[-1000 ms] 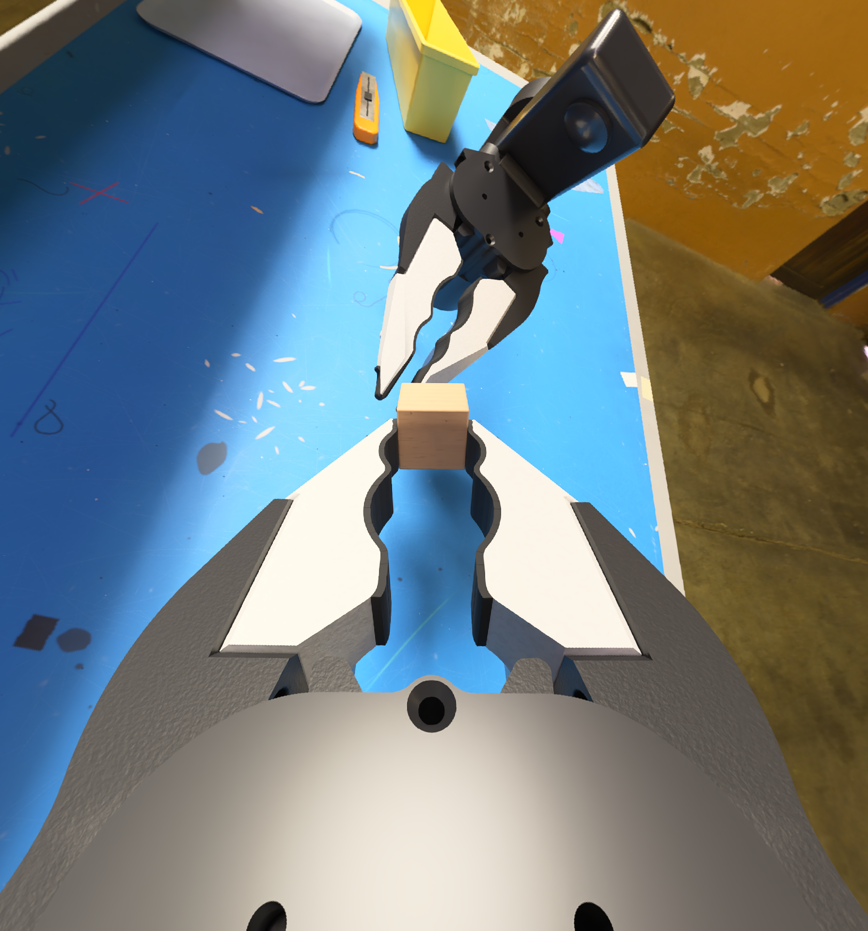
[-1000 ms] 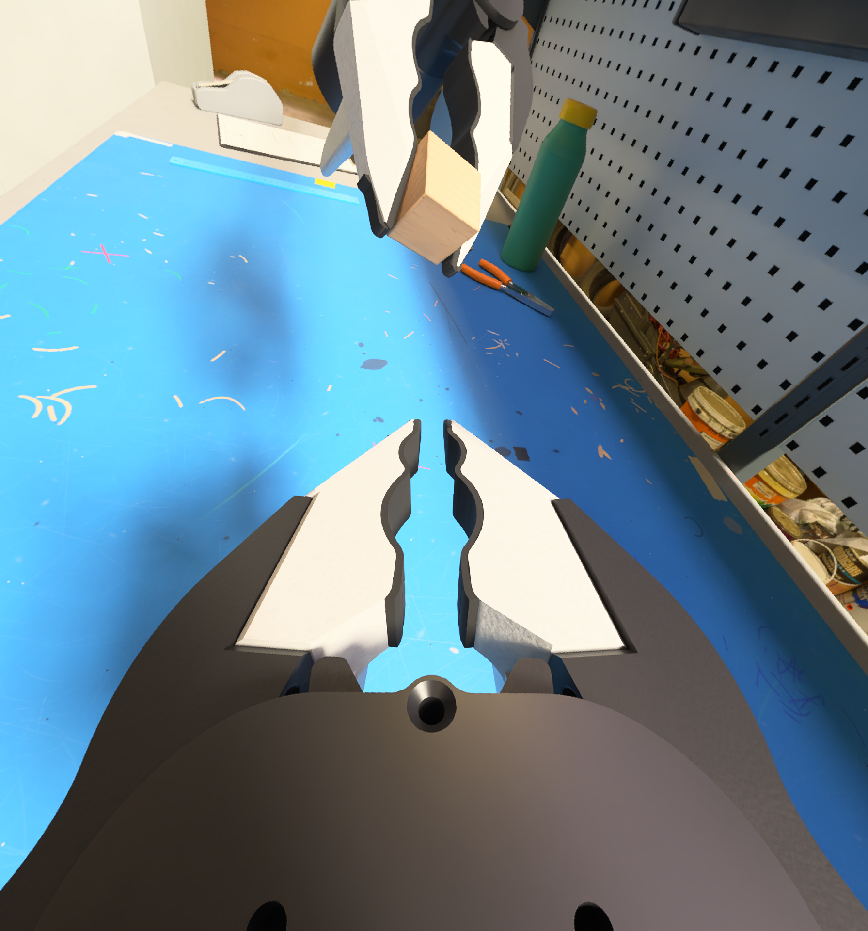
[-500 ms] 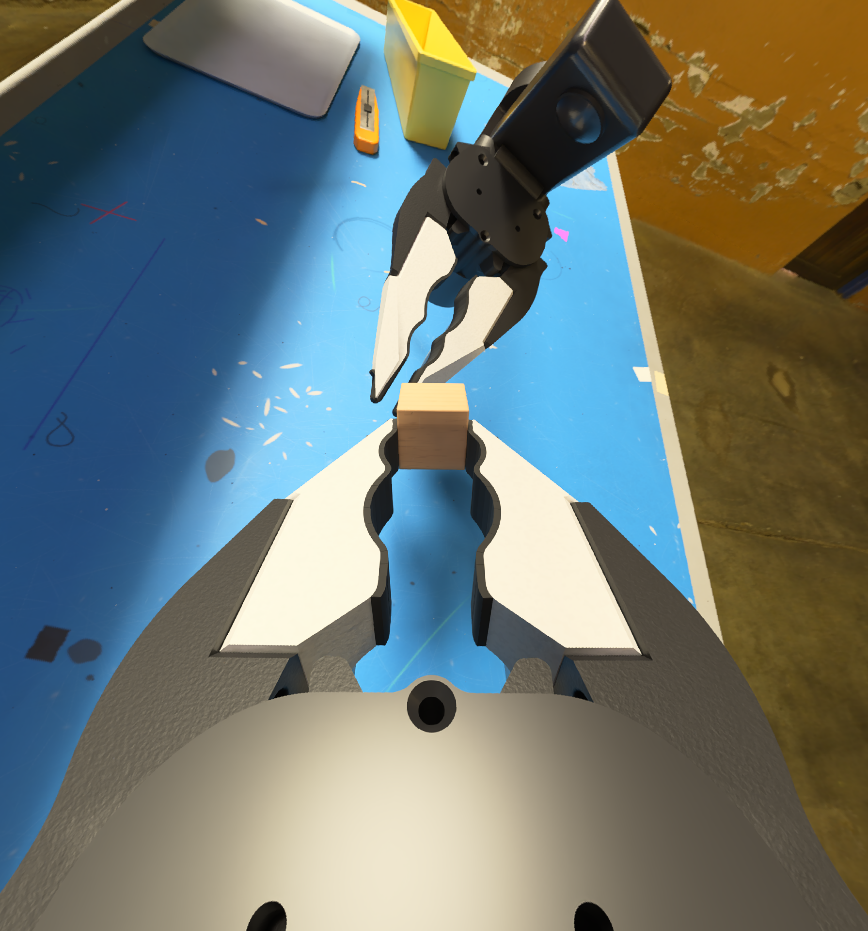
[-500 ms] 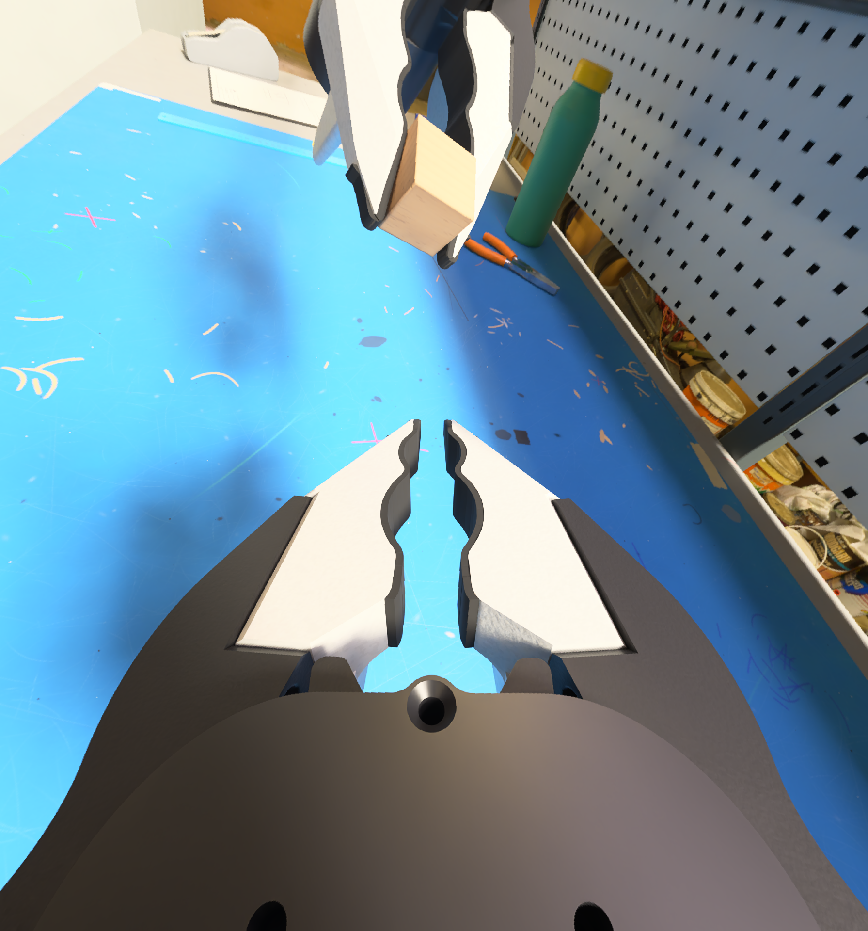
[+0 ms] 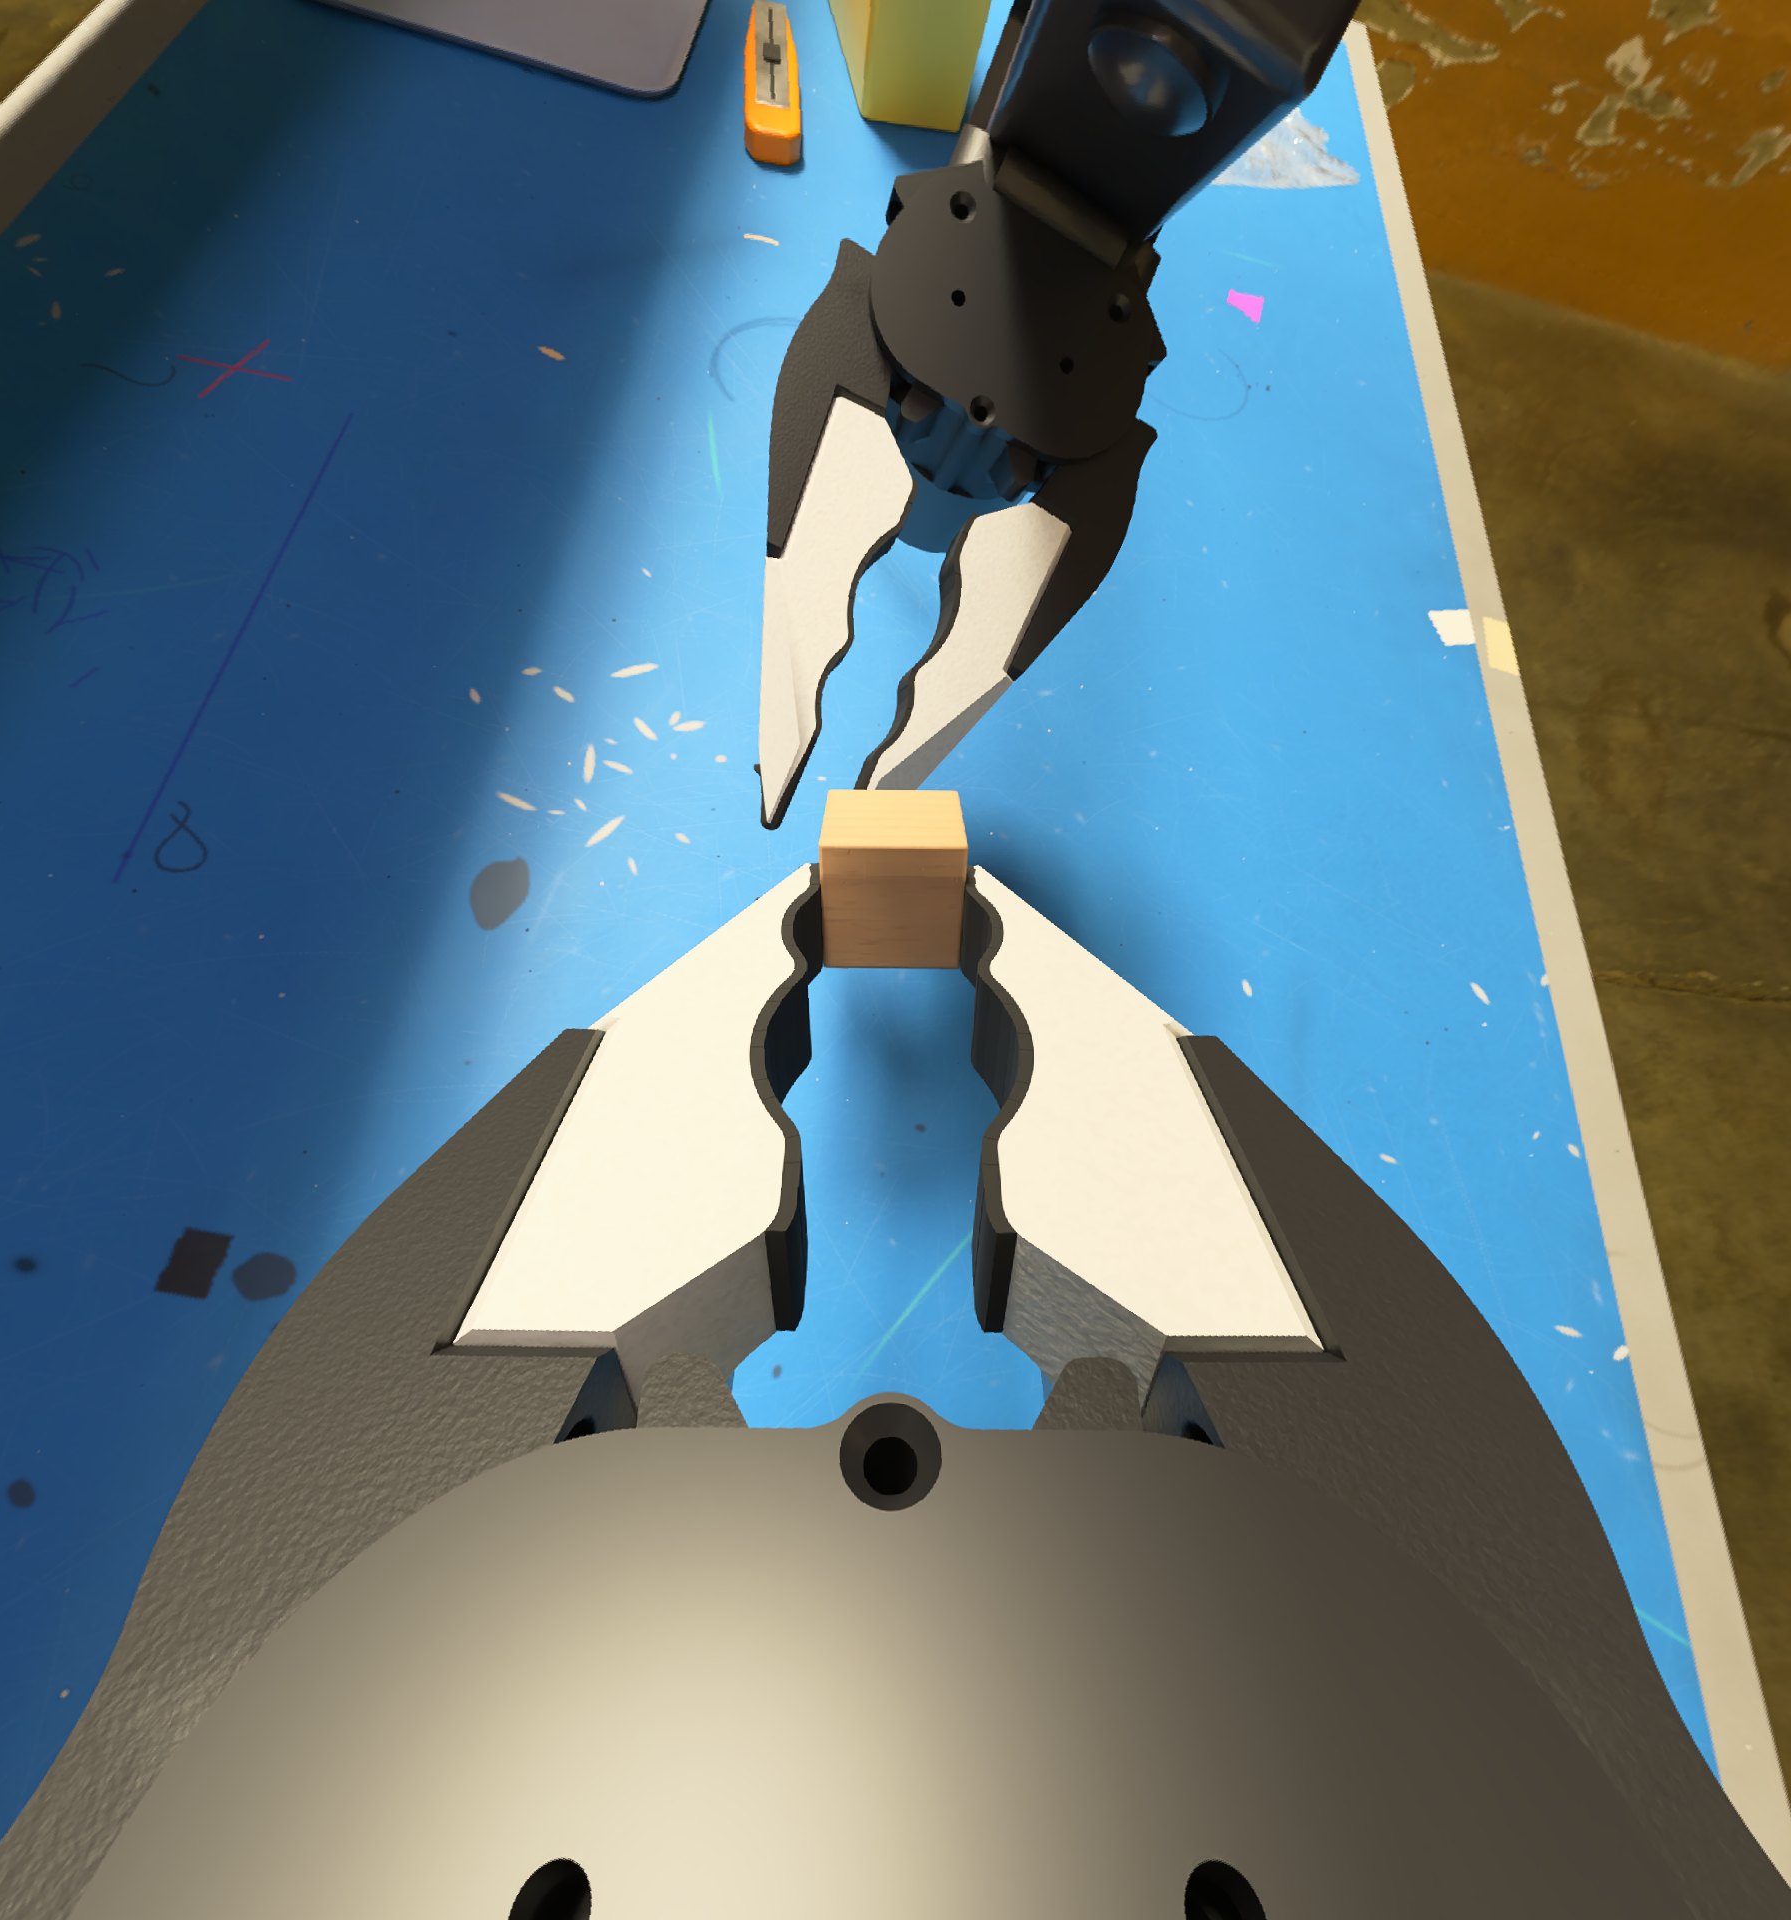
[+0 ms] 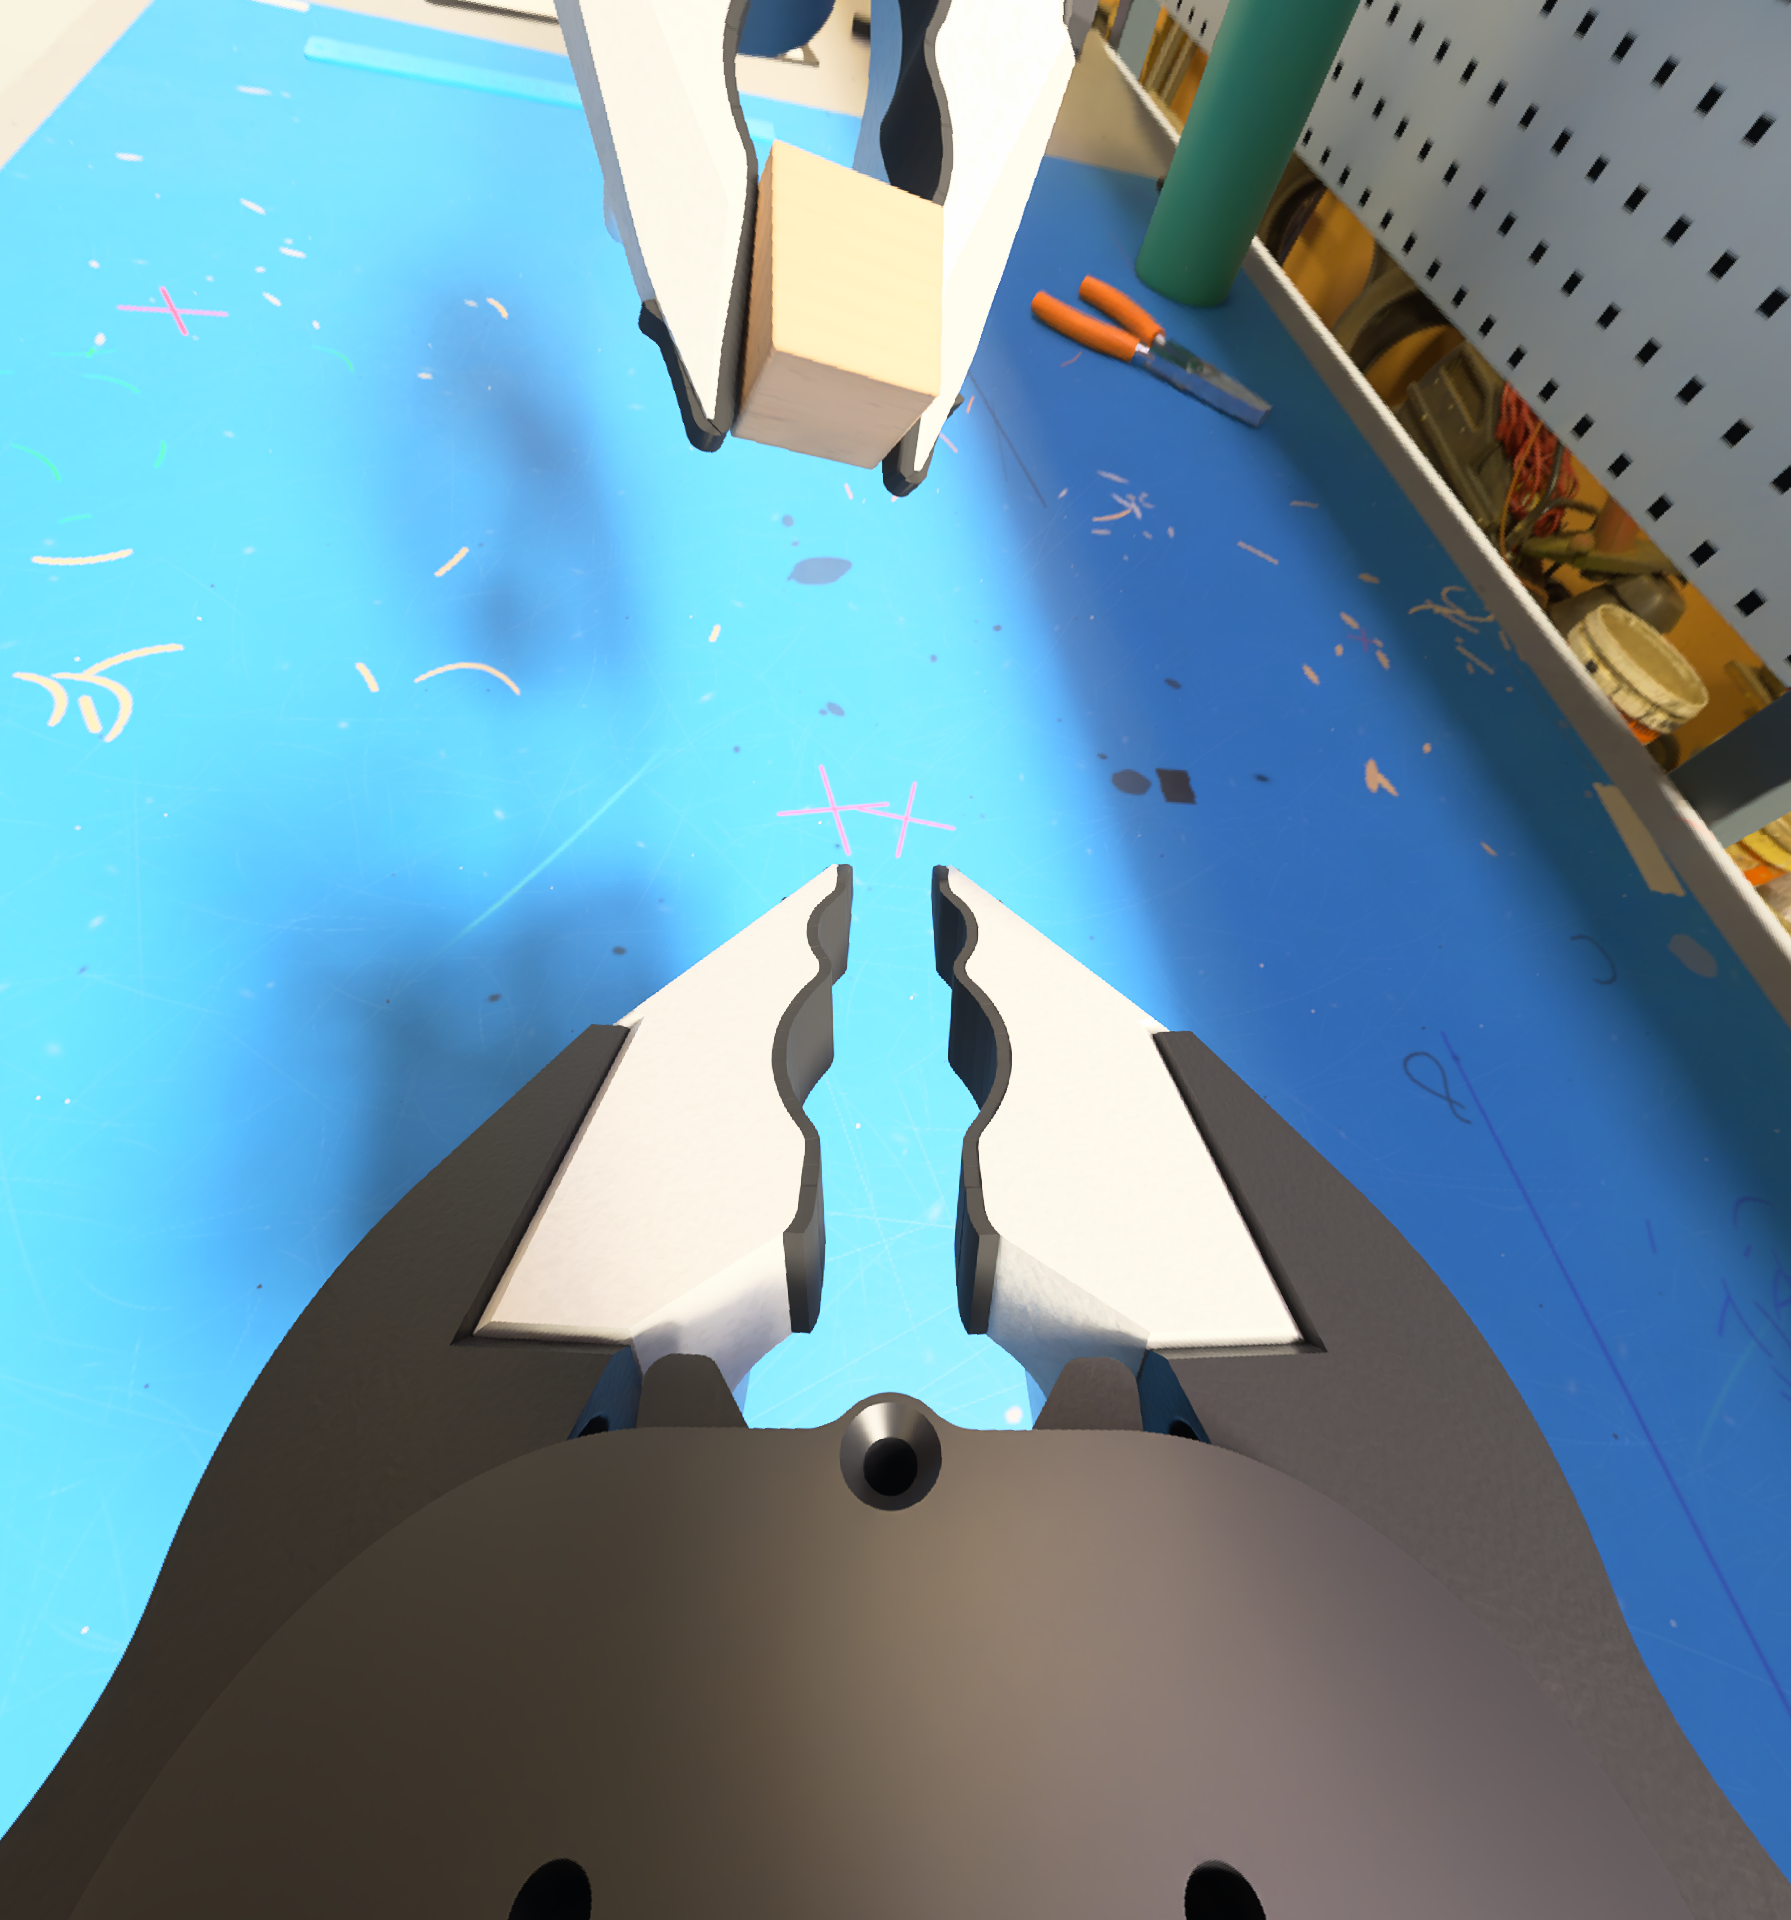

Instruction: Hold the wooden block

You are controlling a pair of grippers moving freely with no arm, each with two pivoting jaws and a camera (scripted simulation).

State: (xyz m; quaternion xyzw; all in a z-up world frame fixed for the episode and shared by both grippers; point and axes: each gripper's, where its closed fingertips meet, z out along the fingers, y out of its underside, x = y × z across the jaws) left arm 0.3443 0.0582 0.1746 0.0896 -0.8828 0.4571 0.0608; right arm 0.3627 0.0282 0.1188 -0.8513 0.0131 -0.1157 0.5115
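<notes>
The wooden block (image 5: 891,894) is a small pale cube held above the blue table (image 5: 351,727). My left gripper (image 5: 891,878) is shut on it, its fingertips pressing the block's two sides. In the right wrist view the block (image 6: 839,312) hangs between the left gripper's (image 6: 803,457) white fingers, just ahead and above. My right gripper (image 6: 891,873) is empty, its jaws nearly together with a narrow gap. In the left wrist view the right gripper (image 5: 818,800) points at the block from the far side, its tips just short of it.
A yellow bin (image 5: 906,62), an orange utility knife (image 5: 771,94) and a grey pad (image 5: 517,31) lie at the table's far end. A green bottle (image 6: 1234,145) and orange pliers (image 6: 1130,332) sit by the pegboard wall (image 6: 1597,208). The table edge (image 5: 1493,675) runs along the right.
The two grippers have drawn closer together: the block looms larger in the right wrist view, and the right gripper is nearer in the left wrist view. The grip on the block is unchanged.
</notes>
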